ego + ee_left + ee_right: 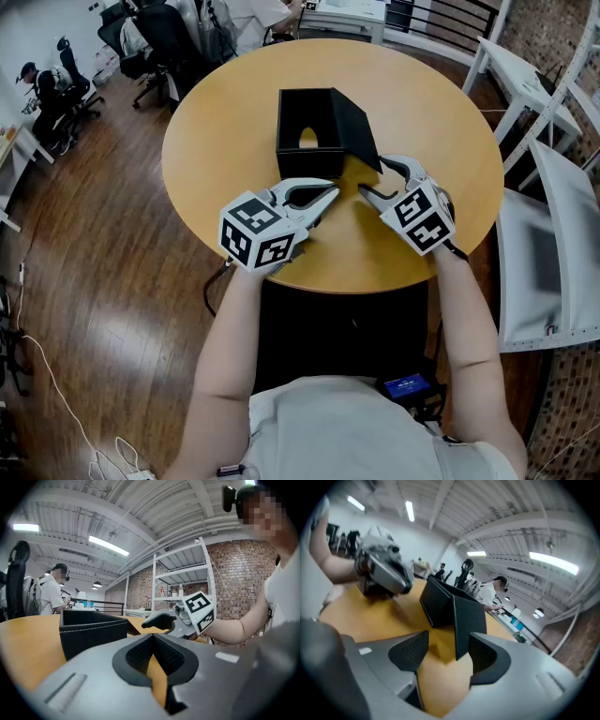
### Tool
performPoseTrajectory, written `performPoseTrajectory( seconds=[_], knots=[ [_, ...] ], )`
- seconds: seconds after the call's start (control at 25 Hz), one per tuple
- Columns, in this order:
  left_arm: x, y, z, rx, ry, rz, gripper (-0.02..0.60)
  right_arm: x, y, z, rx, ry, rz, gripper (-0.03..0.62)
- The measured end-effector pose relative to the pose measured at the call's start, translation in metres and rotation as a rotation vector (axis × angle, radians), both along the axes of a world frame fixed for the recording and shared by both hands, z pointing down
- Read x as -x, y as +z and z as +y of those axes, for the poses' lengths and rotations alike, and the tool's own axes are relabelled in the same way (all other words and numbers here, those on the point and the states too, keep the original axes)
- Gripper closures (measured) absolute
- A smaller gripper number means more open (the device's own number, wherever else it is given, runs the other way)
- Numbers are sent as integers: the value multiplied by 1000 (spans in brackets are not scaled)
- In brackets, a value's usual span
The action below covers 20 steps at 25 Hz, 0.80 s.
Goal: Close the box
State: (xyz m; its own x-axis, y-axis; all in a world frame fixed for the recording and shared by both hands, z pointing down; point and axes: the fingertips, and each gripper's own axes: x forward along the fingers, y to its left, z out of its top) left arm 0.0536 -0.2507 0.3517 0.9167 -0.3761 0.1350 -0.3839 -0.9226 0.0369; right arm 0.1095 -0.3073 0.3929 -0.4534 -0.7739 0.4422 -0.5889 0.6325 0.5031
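An open black box [309, 161] stands in the middle of the round wooden table [225, 112]. Its lid [361, 131] hangs out and down on the right side. My right gripper [372, 176] is open at the lid's lower corner. In the right gripper view the lid's edge [468, 620] stands between the pads, close to the right one and not pressed by either. My left gripper [330, 193] rests in front of the box with its jaws shut and nothing in them. In the left gripper view the box wall [91, 632] is at the left and the right gripper [161, 620] lies beyond.
Office chairs [159, 37] crowd the floor beyond the table at the back left. White furniture [553, 234] stands close on the right. A metal shelf unit [183, 573] stands before a brick wall. People sit at desks far off.
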Motion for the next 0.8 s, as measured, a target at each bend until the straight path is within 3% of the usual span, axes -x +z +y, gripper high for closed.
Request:
performPoseTrajectory(
  seconds=[0.16, 0.28, 0.44, 0.56, 0.68, 0.72, 0.8],
  knots=[
    [0, 3, 3, 6, 3, -4, 580, -12, 23, -29, 21, 85, 175, 332],
    [-2, 3, 4, 7, 3, -6, 580, -24, 28, -42, -8, 137, 263, 485],
    [-2, 3, 4, 7, 3, -7, 580, -45, -4, -46, -228, 217, 405, 530],
    [1, 3, 5, 6, 2, -7, 580, -46, -51, -45, -456, 222, 609, 530],
    [-1, 4, 5, 6, 0, -7, 580, -35, -92, -43, -637, 165, 837, 506],
    [-2, 4, 5, 5, 0, -7, 580, -32, -103, -42, -676, 151, 890, 476],
    [-3, 5, 6, 4, 1, -9, 580, -25, -121, -41, -718, 128, 942, 355]
  ],
)
